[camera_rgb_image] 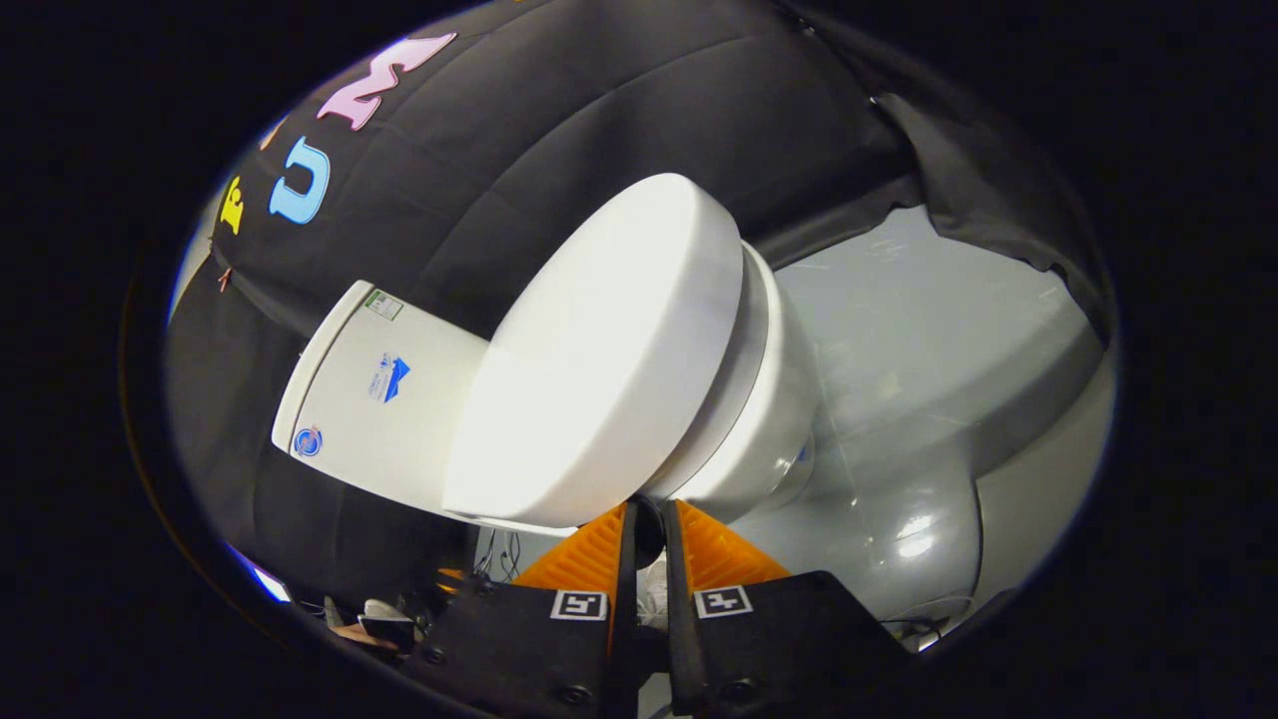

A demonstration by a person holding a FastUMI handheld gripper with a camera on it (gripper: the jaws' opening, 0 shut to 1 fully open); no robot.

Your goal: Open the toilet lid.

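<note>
Toilet (739, 419), white, sits tilted in the gripper view, its body running from about eight o'clock up toward one o'clock of the fingers. The toilet lid (599, 350) is down, flat on the seat, its broad face turned toward the camera and its lower edge just ahead of the fingertips at twelve o'clock. The tank (379, 399) lies at ten o'clock of the fingers, carrying a few small stickers. The gripper (649, 519) has its two fingers drawn nearly together, a narrow slit left between them, with nothing pinched; the tips sit right at the lid's rim and the bowl below it, though whether they touch it cannot be told. Grey floor (919, 350) spreads at two o'clock, glossy with light spots. Black cloth wall (599, 110) hangs behind the toilet.
</note>
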